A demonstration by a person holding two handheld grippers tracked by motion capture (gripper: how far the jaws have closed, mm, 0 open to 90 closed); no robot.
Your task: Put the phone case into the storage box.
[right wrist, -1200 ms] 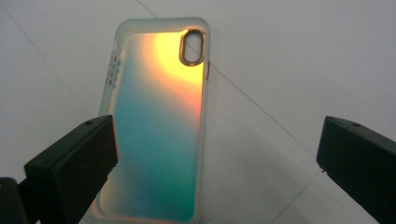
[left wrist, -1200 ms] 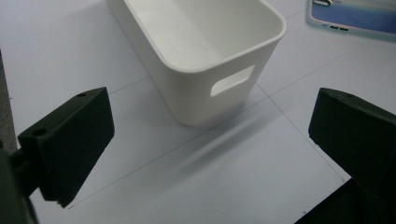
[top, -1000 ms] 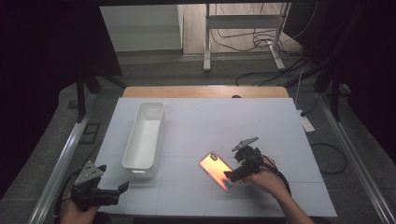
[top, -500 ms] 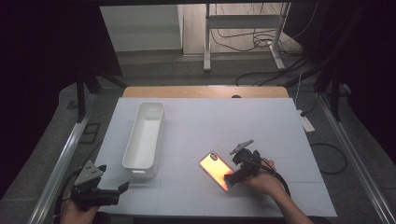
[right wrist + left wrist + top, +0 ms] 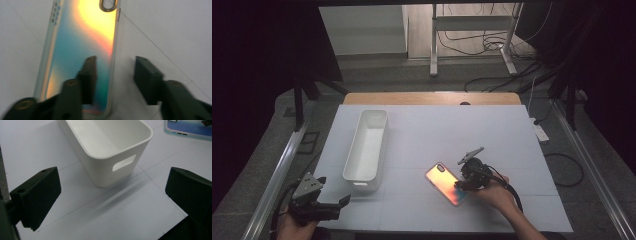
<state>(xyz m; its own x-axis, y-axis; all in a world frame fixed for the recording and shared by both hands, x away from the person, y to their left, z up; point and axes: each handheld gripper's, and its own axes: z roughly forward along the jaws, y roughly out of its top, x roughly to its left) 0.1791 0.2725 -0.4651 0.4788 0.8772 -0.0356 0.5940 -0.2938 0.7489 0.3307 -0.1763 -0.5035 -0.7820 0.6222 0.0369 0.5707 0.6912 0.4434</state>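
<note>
- The phone case [image 5: 447,183] lies flat on the white desk [image 5: 512,140], near its front edge and to the right of the white bin [image 5: 367,144]. It is a slim rounded rectangle, glossy and iridescent, running from orange and yellow to teal, with a pale soft-looking rim and an oval camera cut-out at its far end.
- The bin is long and narrow, smooth matte plastic with rounded corners and a slot handle in the end wall that faces me; it stands well apart from the case.
- The desk top is plain, matte white, crossed by thin seam lines.
- My right claw [image 5: 113,77] is down at the case's near end. Its jaws have just been closing and now stand partly open: one black blocky jaw is over the glossy face, the other is beside the long edge over bare desk, so that edge runs between them. I cannot tell if either pad presses on it.
- My left claw [image 5: 112,195] hangs over the front left corner of the desk, jaws spread wide with nothing between them, facing the bin's handle end.
</note>
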